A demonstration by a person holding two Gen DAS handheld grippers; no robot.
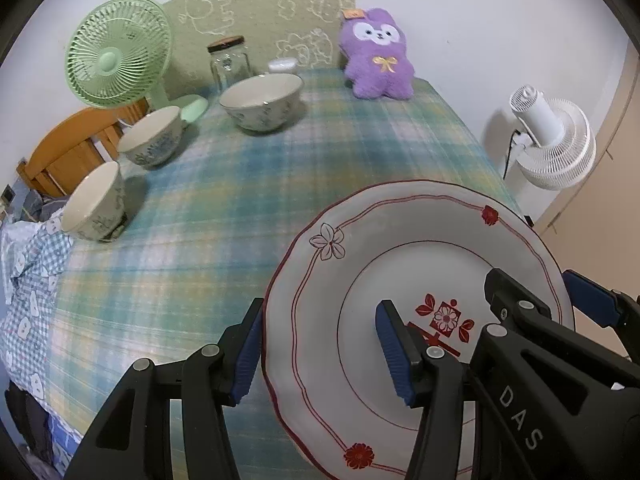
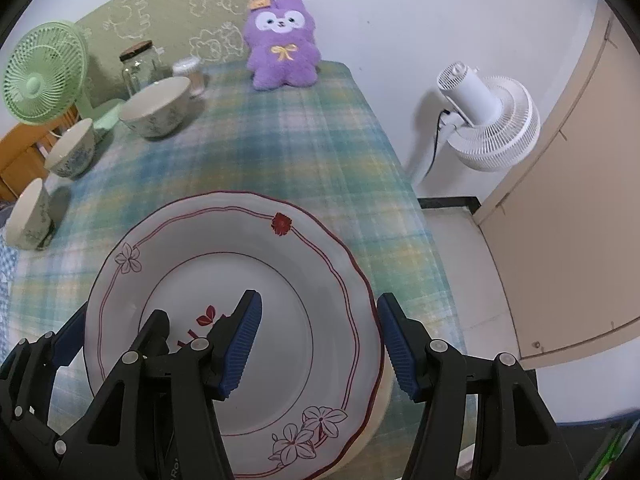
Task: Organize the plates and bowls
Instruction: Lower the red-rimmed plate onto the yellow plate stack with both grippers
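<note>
A white plate with red trim and flower prints point(image 1: 360, 280) point(image 2: 224, 264) lies at the table's near right corner. My left gripper point(image 1: 320, 344) is open, one finger off the plate's left rim, the other over its middle. My right gripper point(image 2: 320, 340) is open, straddling the plate's right rim; another plate edge shows beneath it. Three patterned bowls stand at the left: a large one point(image 1: 262, 100) point(image 2: 156, 106) at the back, a medium one point(image 1: 152, 136) point(image 2: 72, 152), and a small one point(image 1: 94, 204) point(image 2: 28, 216) nearest.
A plaid cloth point(image 1: 224, 216) covers the table. A green fan point(image 1: 118, 52), a glass jar point(image 1: 228, 62) and a purple plush point(image 1: 376, 56) stand along the back. A white floor fan point(image 2: 488, 120) stands to the right. A wooden chair point(image 1: 68, 148) is at left.
</note>
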